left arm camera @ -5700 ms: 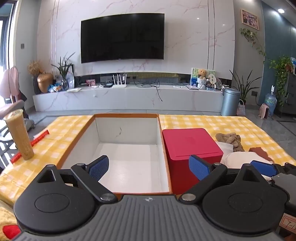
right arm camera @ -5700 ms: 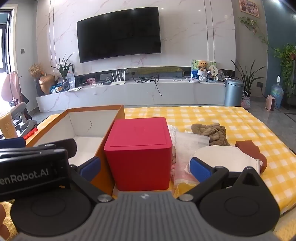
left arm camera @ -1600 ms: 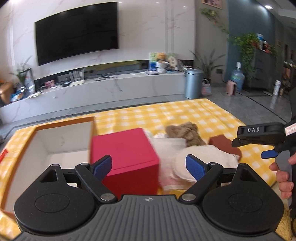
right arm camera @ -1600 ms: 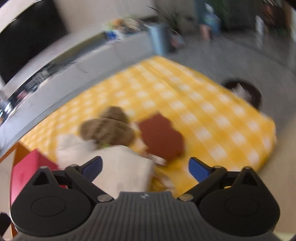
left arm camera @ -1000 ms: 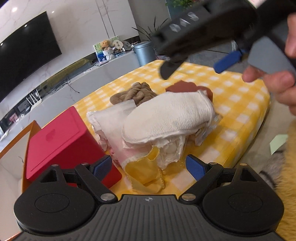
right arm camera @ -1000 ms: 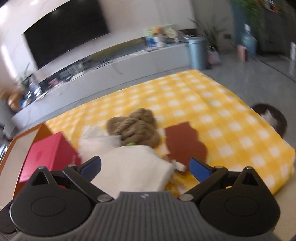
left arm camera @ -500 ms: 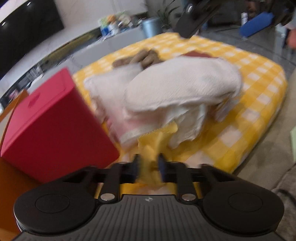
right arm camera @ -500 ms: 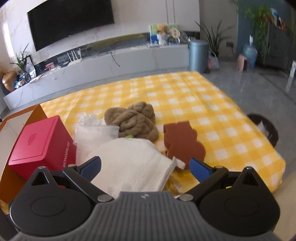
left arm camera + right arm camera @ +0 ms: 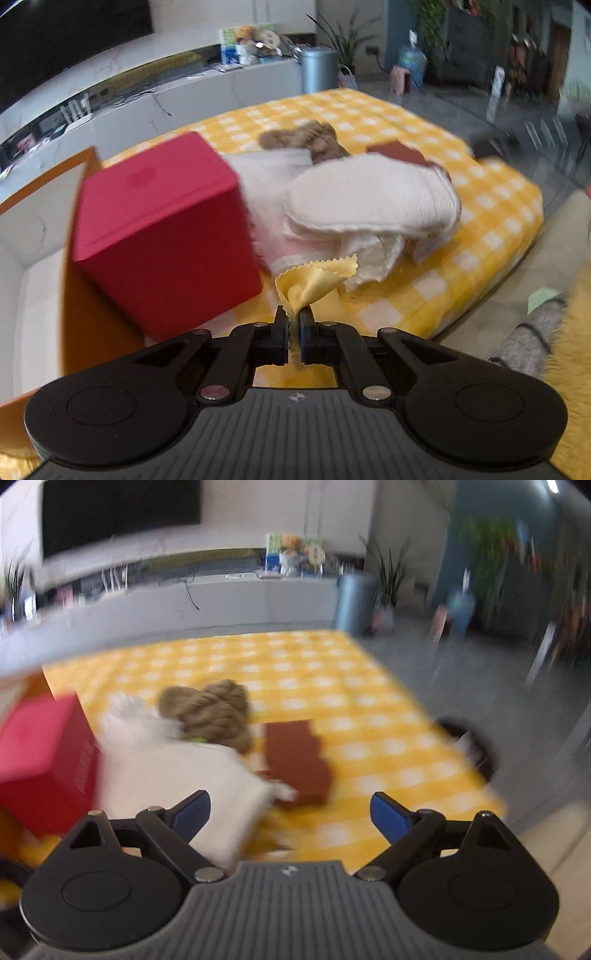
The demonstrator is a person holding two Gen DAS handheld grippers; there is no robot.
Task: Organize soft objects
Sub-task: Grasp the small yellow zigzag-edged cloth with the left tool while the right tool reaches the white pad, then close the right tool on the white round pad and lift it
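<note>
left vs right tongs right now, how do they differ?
The left tongs are shut on a yellow cloth; the right tongs are wide apart, closing, with nothing gripped. The left tongs' cloth is pinched by one corner; the right tongs sit over a white cloth without touching it. Both angle down over the checked table.

Home living room, wall-mounted television (image 9: 122, 515), marble media console (image 9: 221, 602), houseplants (image 9: 388, 572)

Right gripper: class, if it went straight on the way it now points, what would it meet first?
Probably the brown sponge lying on the checked cloth. The closing right gripper holds nothing; blur leaves depth unclear.
</note>
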